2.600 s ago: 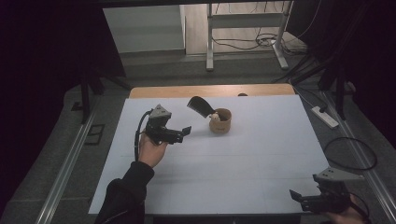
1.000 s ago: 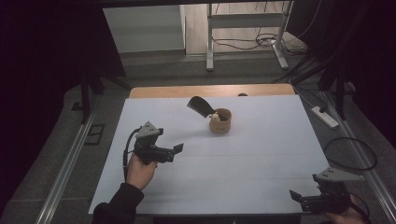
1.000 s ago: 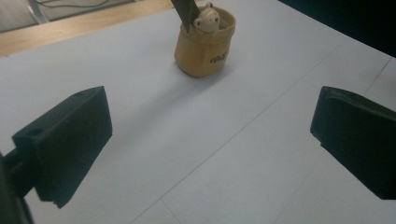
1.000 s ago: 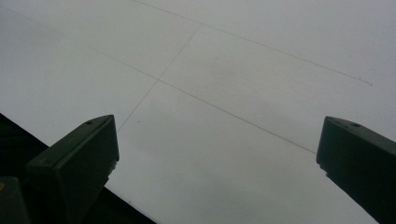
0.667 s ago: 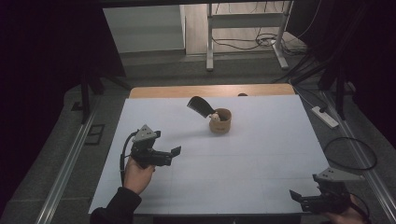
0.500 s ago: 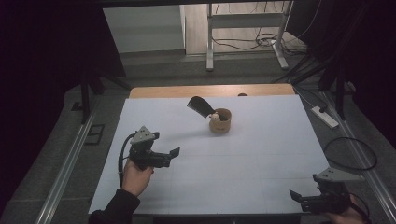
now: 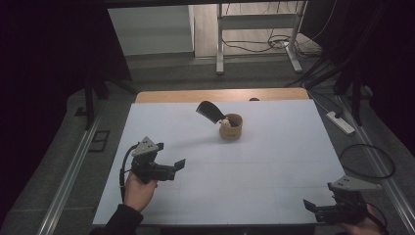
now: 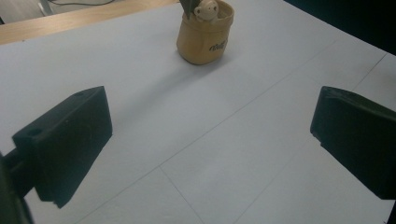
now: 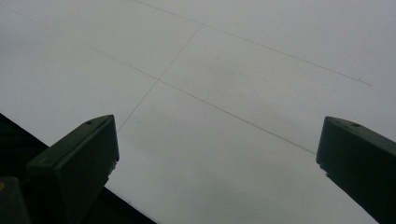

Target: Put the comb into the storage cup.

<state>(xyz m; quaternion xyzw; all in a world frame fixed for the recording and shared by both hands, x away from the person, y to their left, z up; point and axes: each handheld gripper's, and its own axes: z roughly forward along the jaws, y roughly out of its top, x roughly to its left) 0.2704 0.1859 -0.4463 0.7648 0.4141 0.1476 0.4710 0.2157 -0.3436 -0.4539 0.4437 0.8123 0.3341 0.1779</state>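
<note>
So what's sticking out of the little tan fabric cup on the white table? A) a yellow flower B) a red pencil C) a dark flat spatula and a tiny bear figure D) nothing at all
C: the little tan fabric cup has a dark flat spatula leaning out of its top and a tiny pale bear figure peeking over its rim.

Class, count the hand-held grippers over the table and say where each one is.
2. The left hand-held gripper is over the table's near left part; the right hand-held gripper is at the near right corner.
</note>
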